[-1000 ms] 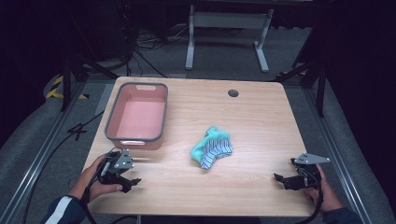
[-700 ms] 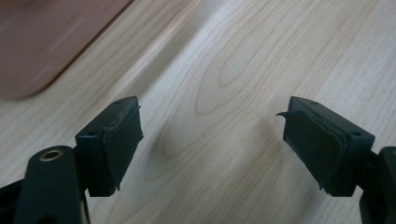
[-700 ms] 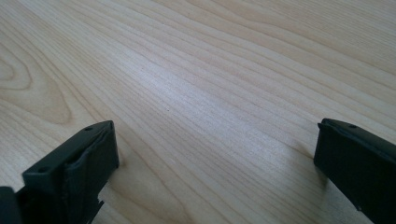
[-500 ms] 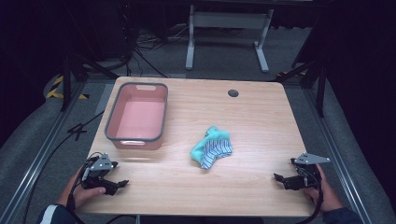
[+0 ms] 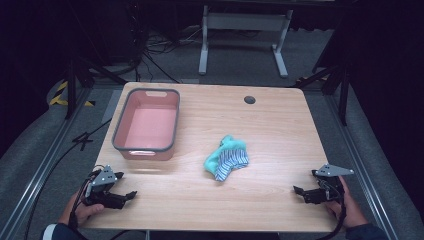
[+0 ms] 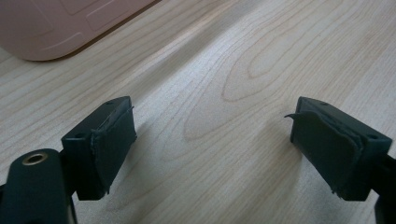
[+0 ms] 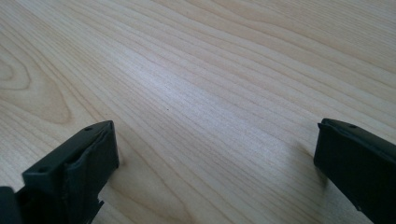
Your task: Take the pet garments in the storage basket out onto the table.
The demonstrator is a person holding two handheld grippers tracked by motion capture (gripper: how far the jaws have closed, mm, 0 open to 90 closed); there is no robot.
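A crumpled teal sock with blue and white stripes (image 5: 227,157) lies near the middle of the wooden table (image 5: 270,125). A pink tub with a grey rim (image 5: 147,124) stands at the left. My left gripper (image 5: 125,196) rests at the front left corner, open, its jaws wide apart over bare wood (image 6: 210,135); the pink tub's corner (image 6: 56,23) shows beyond them. My right gripper (image 5: 300,192) rests at the front right, open, with bare wood between its jaws (image 7: 210,154). Both are well apart from the sock.
A dark round cable hole (image 5: 249,100) sits in the table's far side. Beyond the table stands a grey metal frame (image 5: 240,30) on a dark floor with cables. The table's front edge runs just below both hands.
My left gripper moved back and to the left, toward the table's front left corner, then settled there. The right gripper and the sock stayed put.
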